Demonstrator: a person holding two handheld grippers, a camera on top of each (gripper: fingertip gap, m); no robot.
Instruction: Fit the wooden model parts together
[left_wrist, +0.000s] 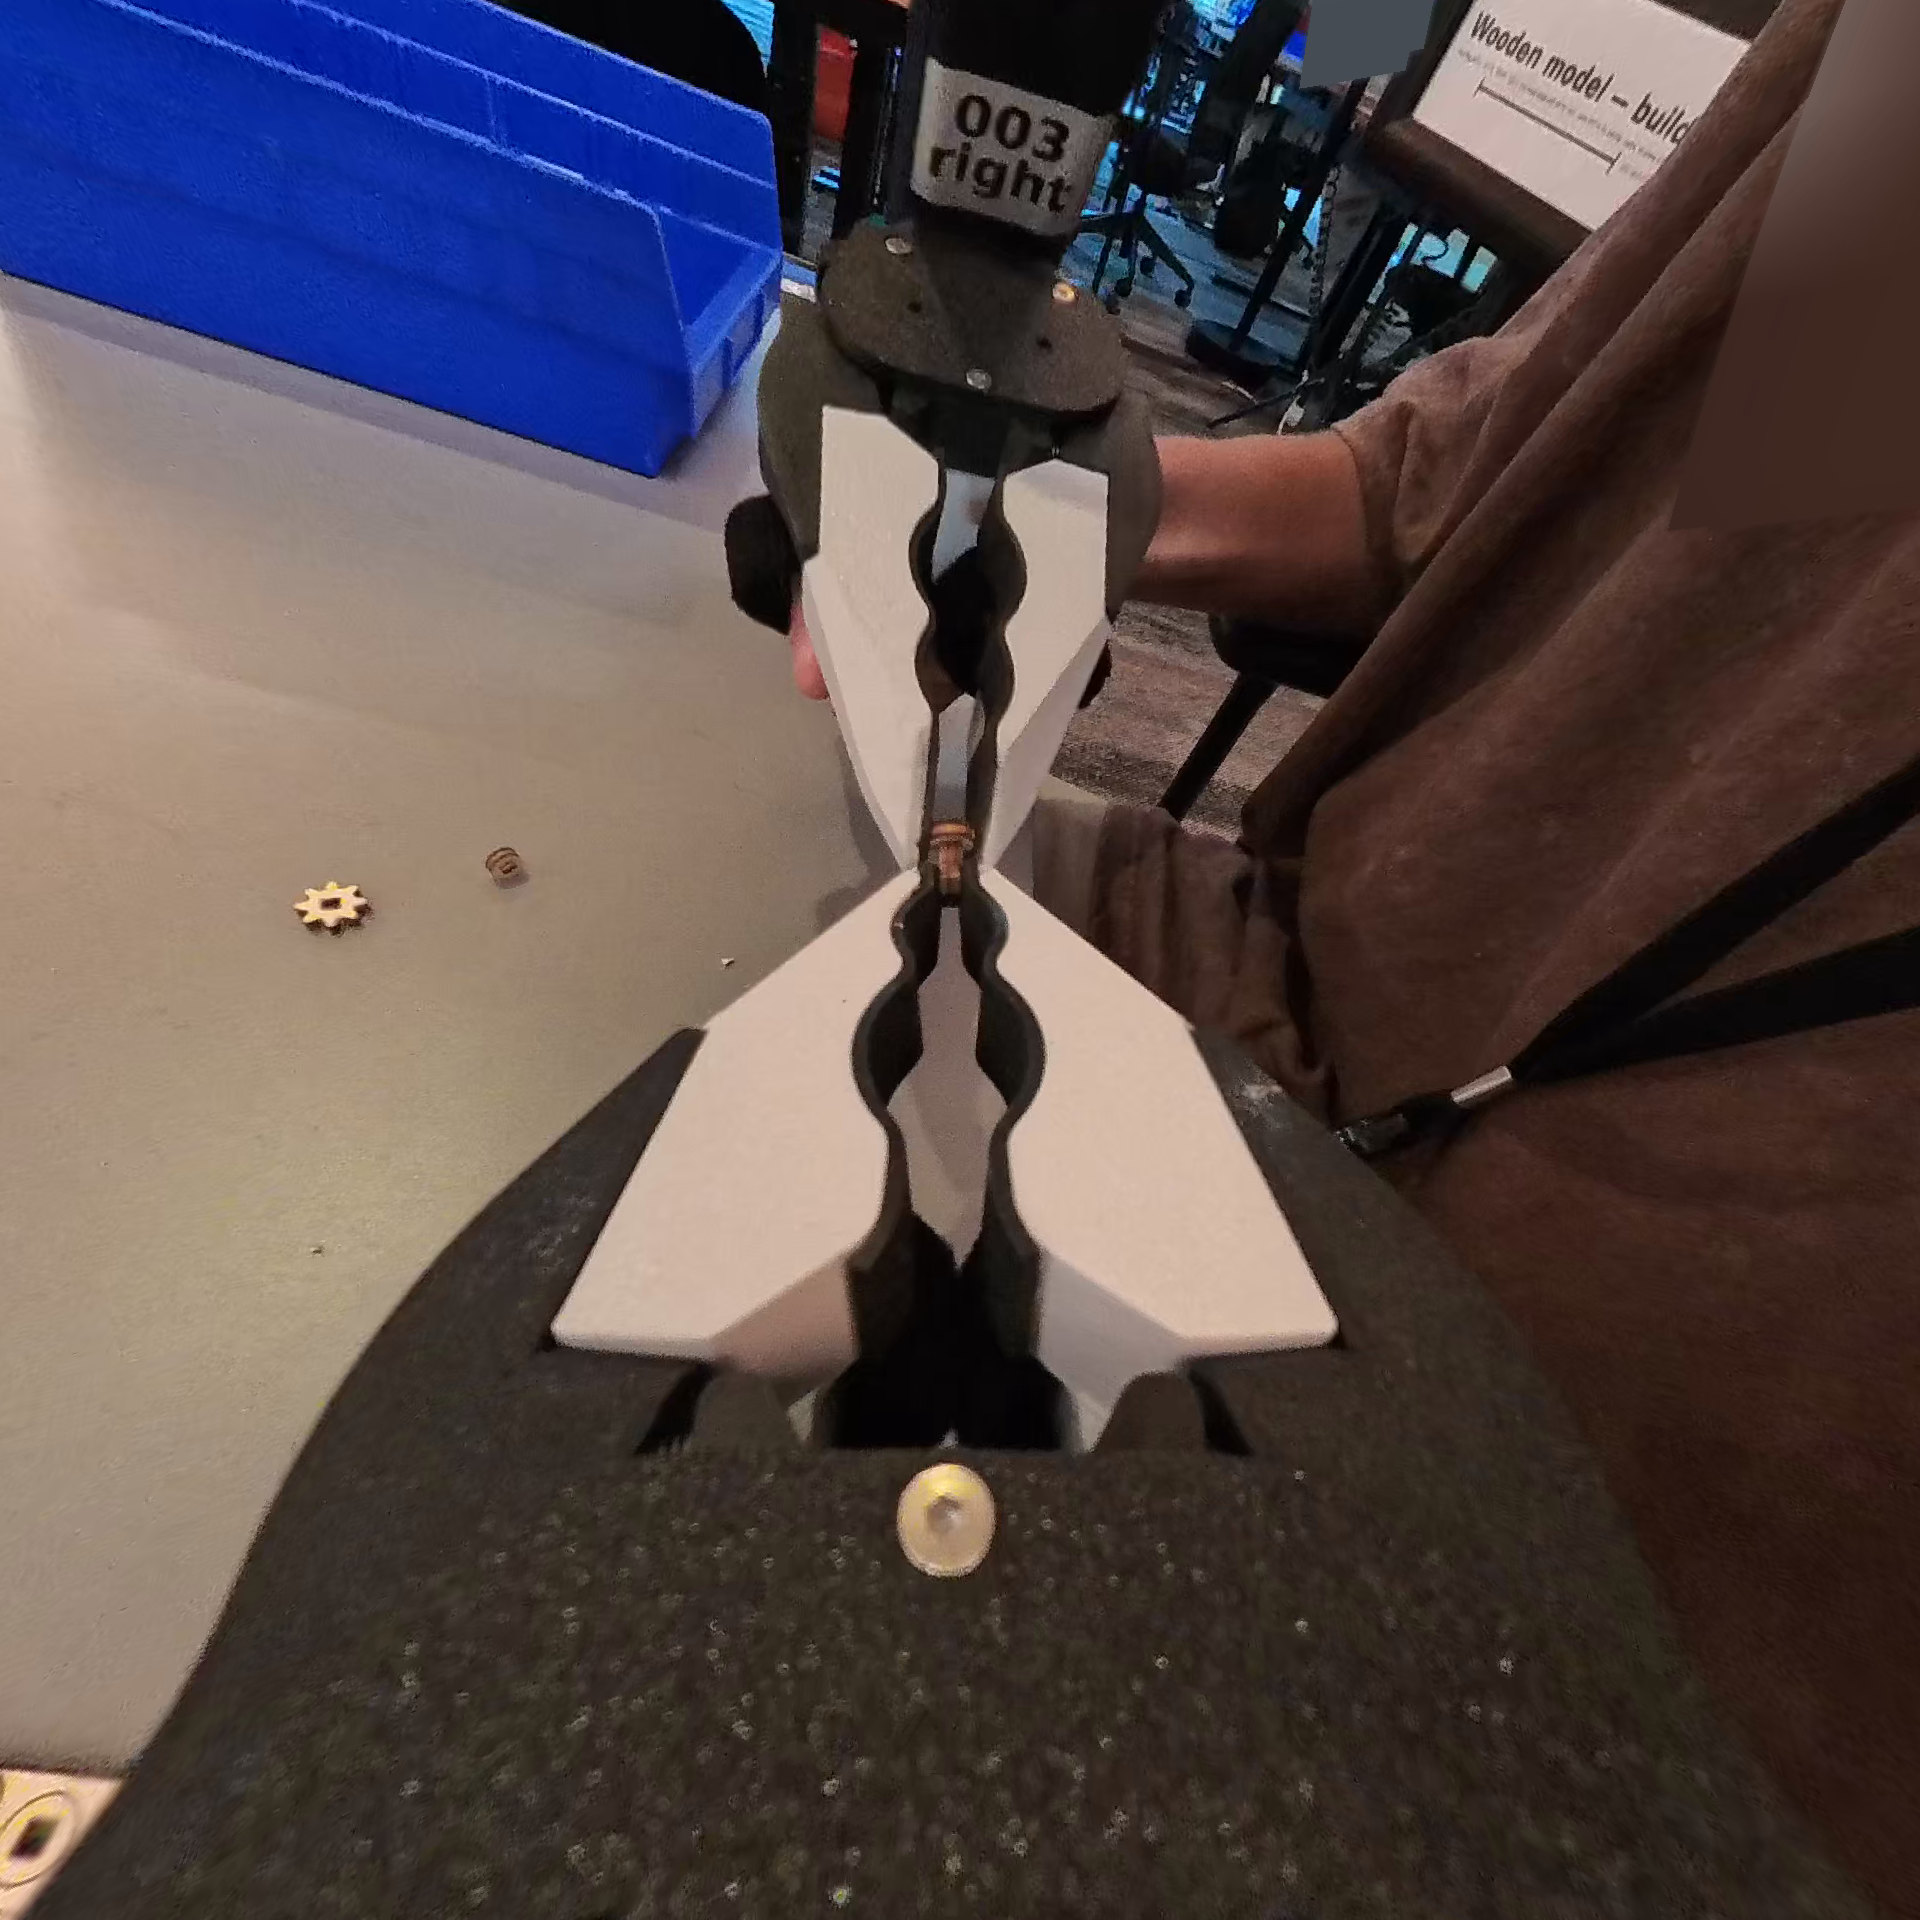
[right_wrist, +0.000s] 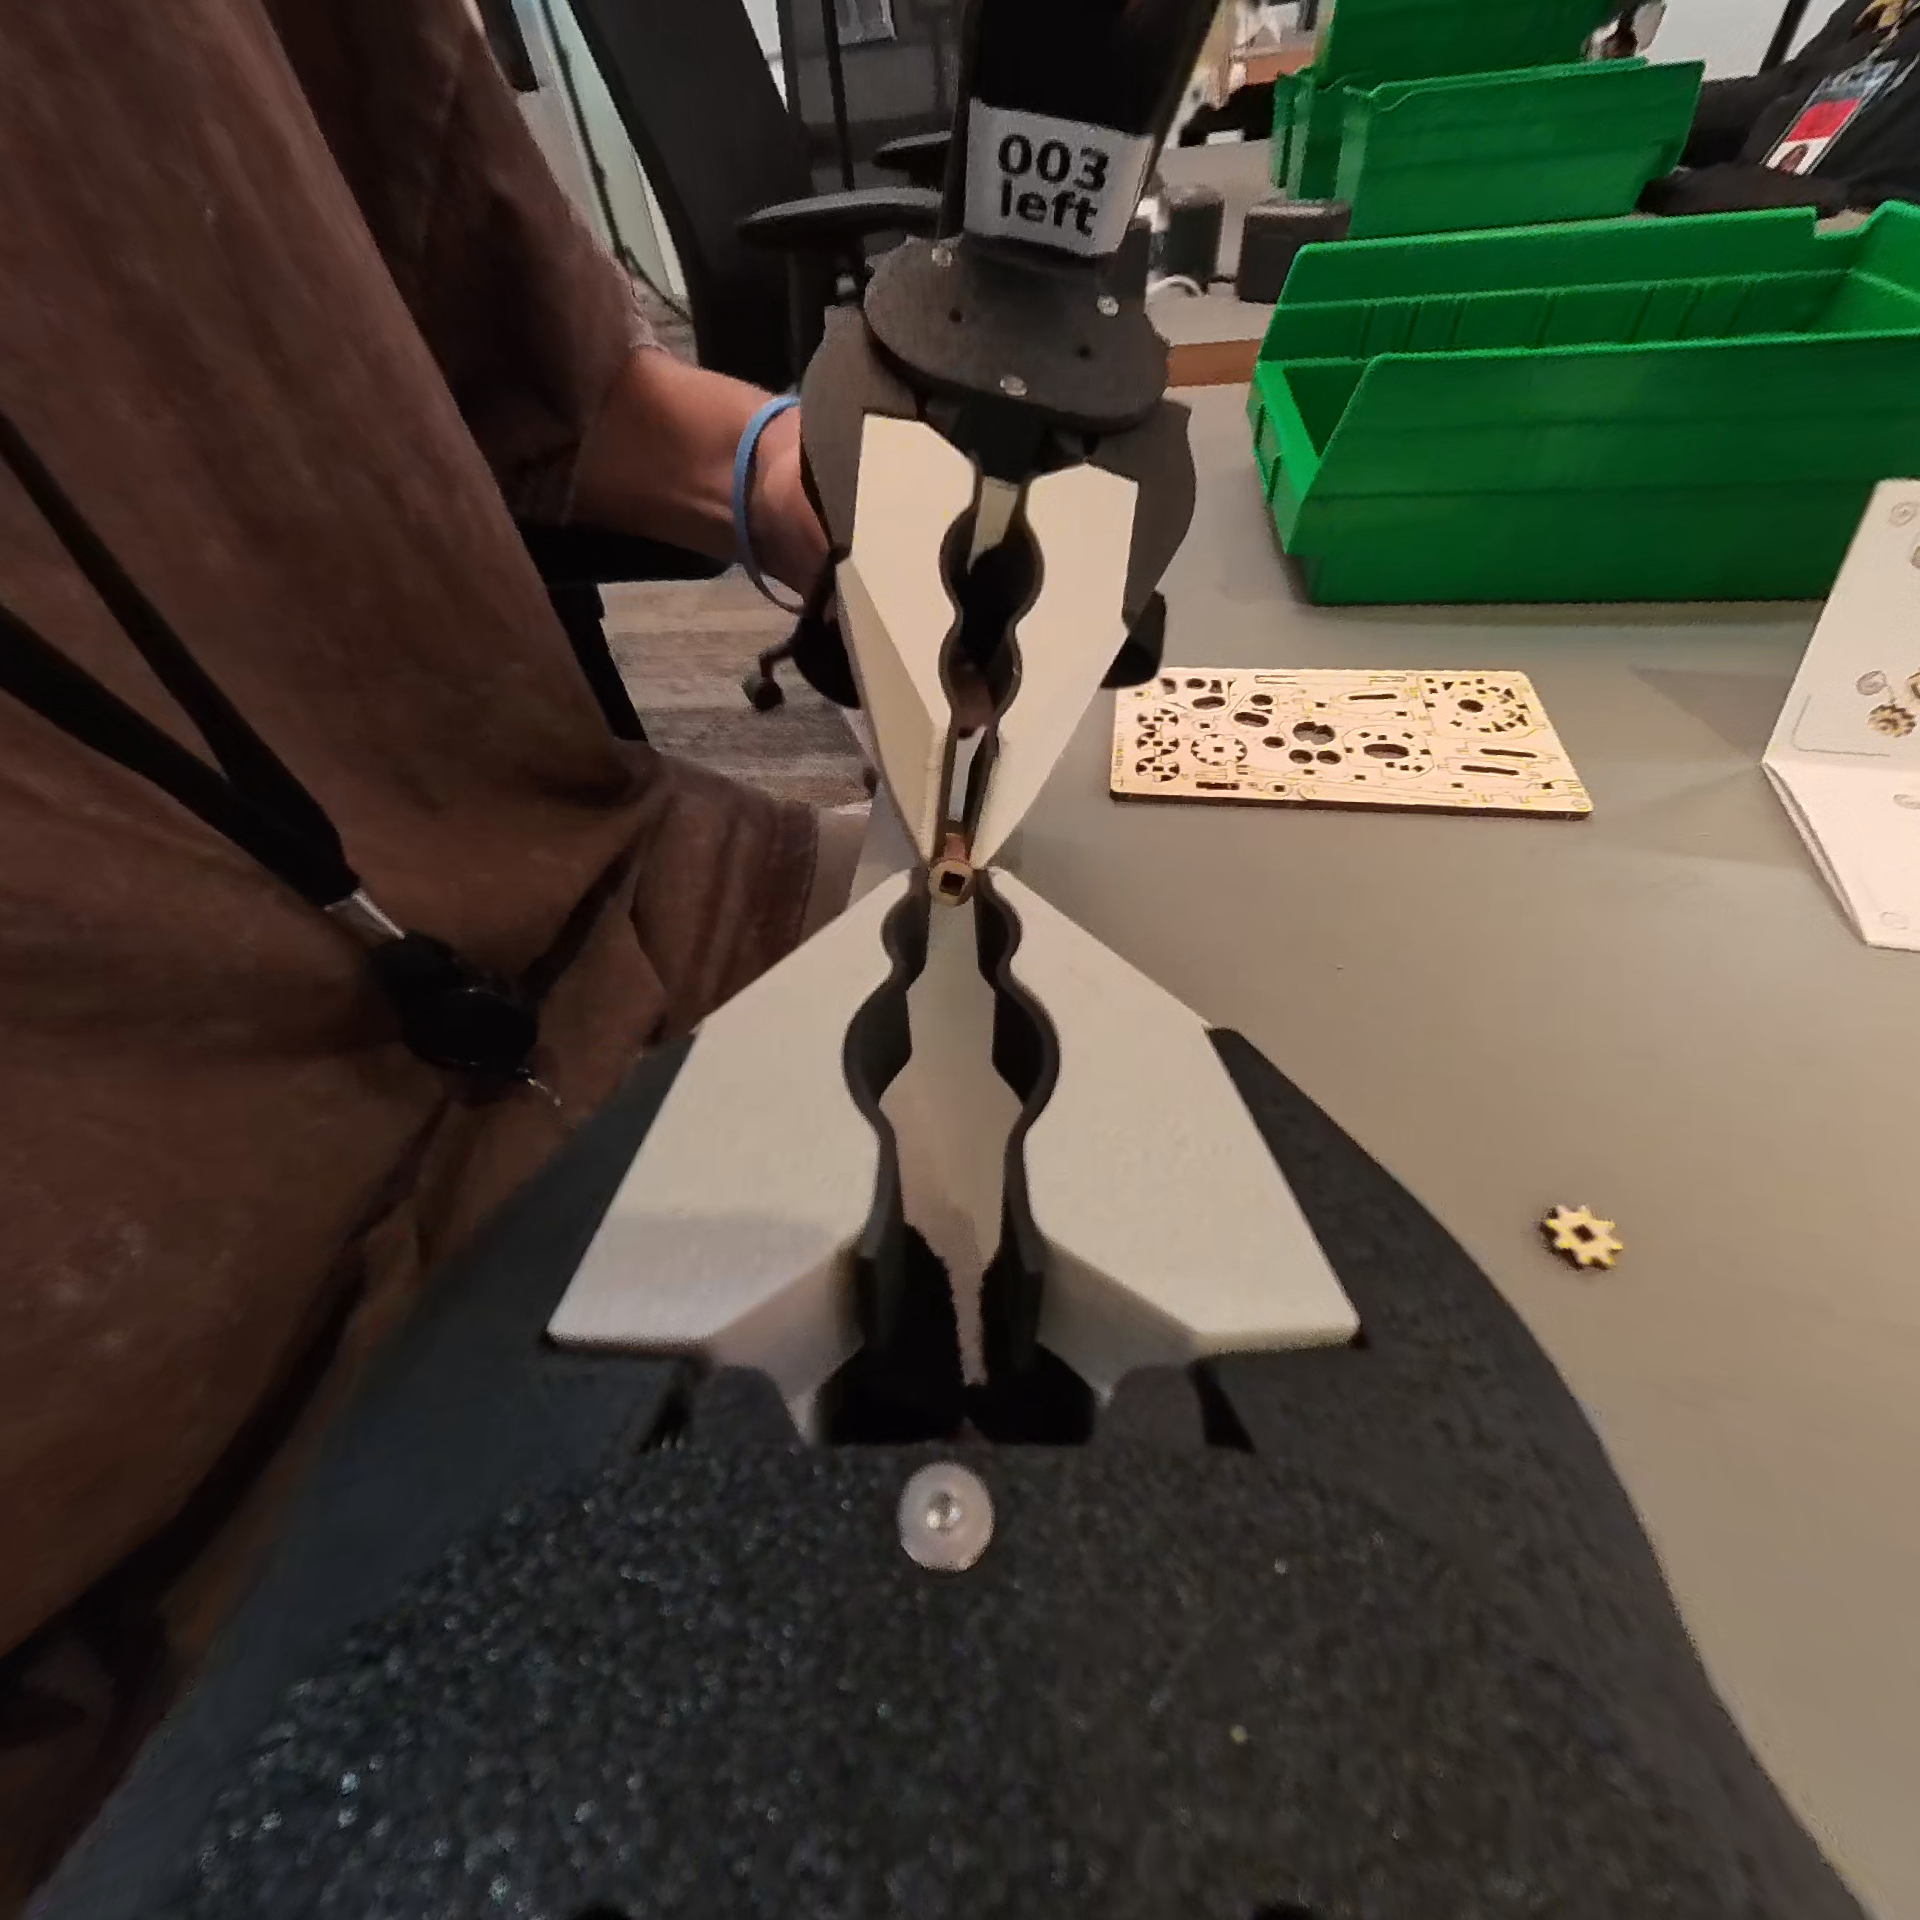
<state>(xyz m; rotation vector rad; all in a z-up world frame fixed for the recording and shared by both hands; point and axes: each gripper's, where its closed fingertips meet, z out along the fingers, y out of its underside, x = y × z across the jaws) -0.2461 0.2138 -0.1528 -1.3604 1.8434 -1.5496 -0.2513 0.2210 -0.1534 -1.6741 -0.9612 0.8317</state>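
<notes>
Both grippers meet tip to tip in mid-air, just off the near edge of the grey table (left_wrist: 312, 623). In the left wrist view, my left gripper (left_wrist: 948, 891) is shut, and a small brown wooden part (left_wrist: 948, 847) sticks out from its tips into the tips of the right gripper (left_wrist: 951, 826). In the right wrist view, my right gripper (right_wrist: 954, 896) is shut on a small wooden hub with a square hole (right_wrist: 954, 881). The left gripper (right_wrist: 956, 826) presses a thin wooden piece against it from above. The joint itself is mostly hidden by the fingertips.
A wooden gear (left_wrist: 332, 907) (right_wrist: 1581, 1236) and a small wooden spool (left_wrist: 504, 865) lie loose on the table. There are also a blue bin (left_wrist: 416, 208), green bins (right_wrist: 1558, 416), a punched-out wooden sheet (right_wrist: 1351, 743) and a white paper sheet (right_wrist: 1860, 727). A person in a brown shirt (right_wrist: 260, 623) stands close behind the grippers.
</notes>
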